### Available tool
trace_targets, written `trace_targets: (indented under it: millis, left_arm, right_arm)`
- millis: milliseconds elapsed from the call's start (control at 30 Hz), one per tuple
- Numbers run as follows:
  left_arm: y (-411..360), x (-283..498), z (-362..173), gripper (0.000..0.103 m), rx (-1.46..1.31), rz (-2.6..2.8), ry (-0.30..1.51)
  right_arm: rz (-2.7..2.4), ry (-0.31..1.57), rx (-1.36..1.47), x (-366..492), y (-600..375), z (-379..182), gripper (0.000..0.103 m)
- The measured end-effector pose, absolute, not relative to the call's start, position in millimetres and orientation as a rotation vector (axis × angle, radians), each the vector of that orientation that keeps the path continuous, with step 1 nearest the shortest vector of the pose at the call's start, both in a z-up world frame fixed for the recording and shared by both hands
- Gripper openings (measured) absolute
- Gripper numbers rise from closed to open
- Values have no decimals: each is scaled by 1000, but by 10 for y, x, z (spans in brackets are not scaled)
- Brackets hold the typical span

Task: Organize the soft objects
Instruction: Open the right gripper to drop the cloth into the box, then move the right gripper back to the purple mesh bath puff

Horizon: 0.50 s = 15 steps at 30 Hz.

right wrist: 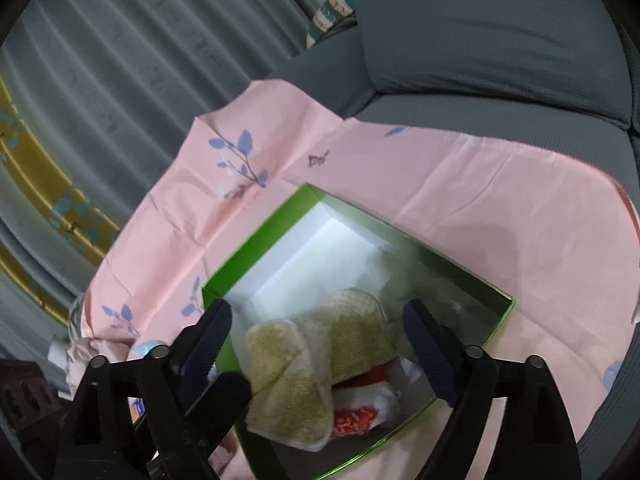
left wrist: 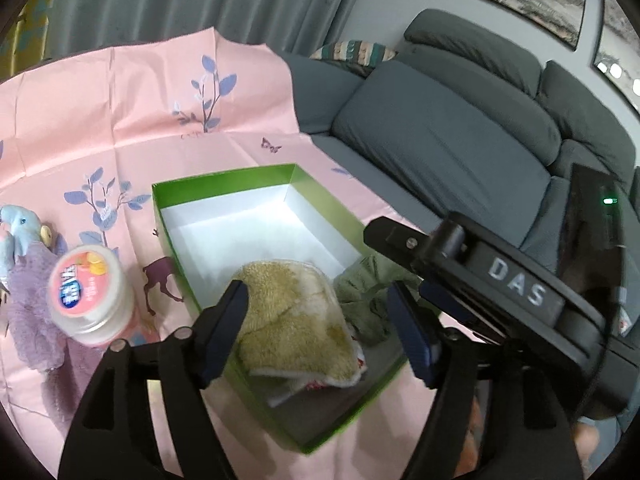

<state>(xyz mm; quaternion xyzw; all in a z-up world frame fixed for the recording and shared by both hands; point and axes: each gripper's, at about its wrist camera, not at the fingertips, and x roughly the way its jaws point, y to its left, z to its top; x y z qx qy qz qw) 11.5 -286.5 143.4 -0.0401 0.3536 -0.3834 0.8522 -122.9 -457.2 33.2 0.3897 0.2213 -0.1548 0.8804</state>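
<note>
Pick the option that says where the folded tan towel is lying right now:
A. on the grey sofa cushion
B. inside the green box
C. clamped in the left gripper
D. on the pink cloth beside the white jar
B: the tan towel rests inside the green box, with the open left gripper hovering around it and not pinching it.

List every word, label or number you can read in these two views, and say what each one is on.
"DAS": raised letters on the black body of the right gripper, seen in the left wrist view.
Blue logo on the lid of the white jar: too blurred to read.
Red-and-white print under the tan towel in the green box: no legible text.
Right wrist view: nothing readable.
</note>
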Motion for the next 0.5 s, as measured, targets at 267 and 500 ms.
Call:
trace_targets:
  millis: [267,500]
  left_arm:
    - [-2289,-74,1749,89,-119,-743,620]
    - [-1730,-131,1869,98,-216,-671,611]
  right_arm:
    - [-272,388,765,-1269,-4272,609,96]
    - [-219,373,659,-1211,-3819,819,96]
